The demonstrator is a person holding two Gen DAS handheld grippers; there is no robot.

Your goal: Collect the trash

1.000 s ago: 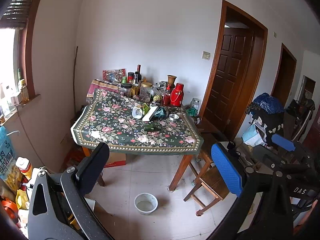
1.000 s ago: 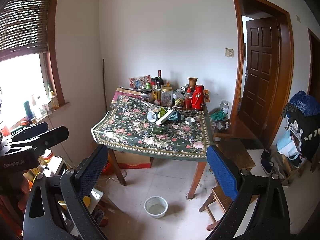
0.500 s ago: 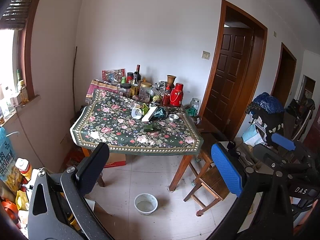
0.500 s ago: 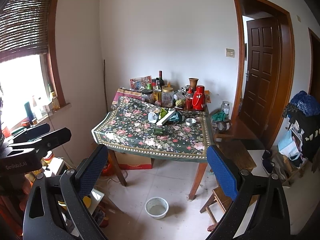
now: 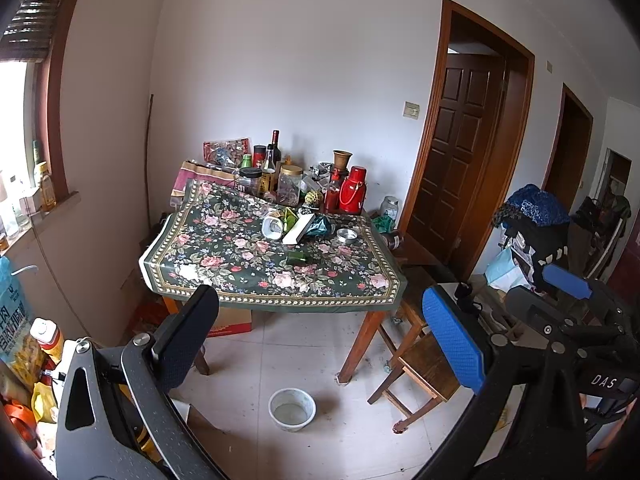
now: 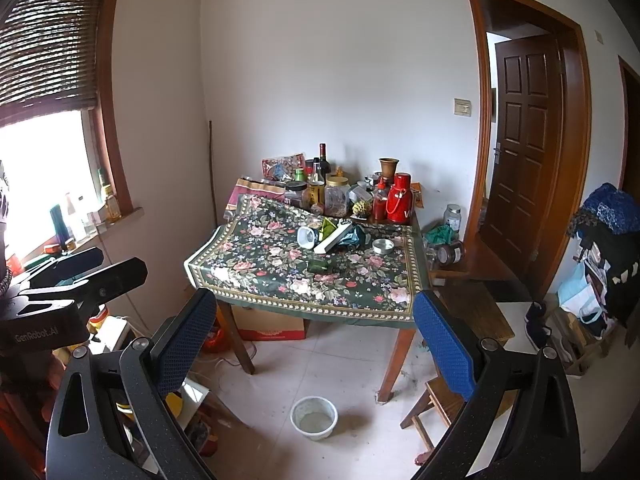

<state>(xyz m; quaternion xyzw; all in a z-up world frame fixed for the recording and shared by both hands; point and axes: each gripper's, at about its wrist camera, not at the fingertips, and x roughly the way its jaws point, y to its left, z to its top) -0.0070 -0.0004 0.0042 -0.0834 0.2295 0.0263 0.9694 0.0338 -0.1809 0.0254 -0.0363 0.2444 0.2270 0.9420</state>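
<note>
While both grippers, left gripper (image 5: 316, 336) and right gripper (image 6: 312, 336), gape empty, the crumpled wrapper (image 5: 319, 226) likely handles light and soft; pinch a raised fold.

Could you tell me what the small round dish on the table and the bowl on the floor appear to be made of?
The small round dish looks like bare metal: silvery with a bright rim. The bowl on the floor looks like white plastic or enamel, dull and scuffed; the pictures cannot settle which.
</note>
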